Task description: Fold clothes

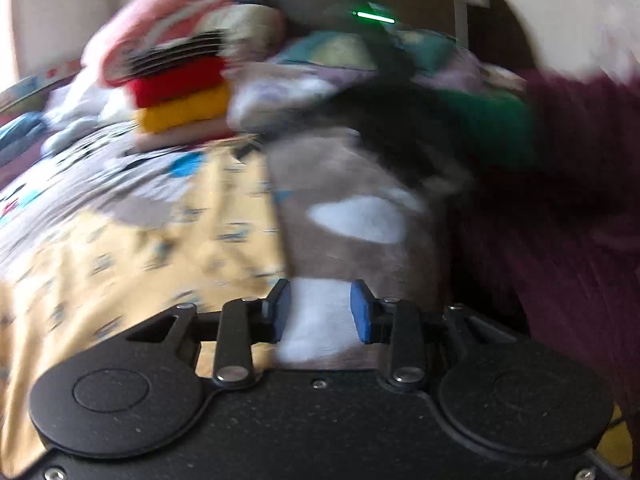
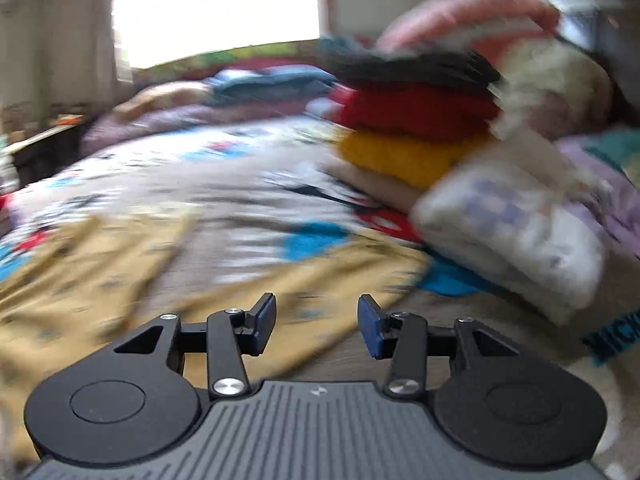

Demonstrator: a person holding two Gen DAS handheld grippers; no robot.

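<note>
Both grippers point forward and somewhat downward over a bed whose cover is printed with cartoon figures, and both views are smeared with blur. From the left wrist, the left gripper has its blue pads standing a little apart, with a grey-brown garment bearing white patches lying between them; a white part of the cloth fills the gap, but the pads do not seem to press on it, so the gripper looks released around the fabric, not clenched on it. That garment runs away from the gripper toward the middle of the bed, beside a yellow patterned cloth spread flat on the cover to its left. From the right wrist, the right gripper is released, its pads apart with nothing between them, hovering above the same yellow cloth. No basket or box shows; the folded things sit straight on the bed in a stack, with a yellow piece low down, a red one on it and a dark striped one above, and a folded white printed piece leaning just beside it. Loose clothes in teal, lilac and green are heaped behind. A maroon sleeve fills the right edge of the left wrist view. A bright window lies beyond the bed.
</note>
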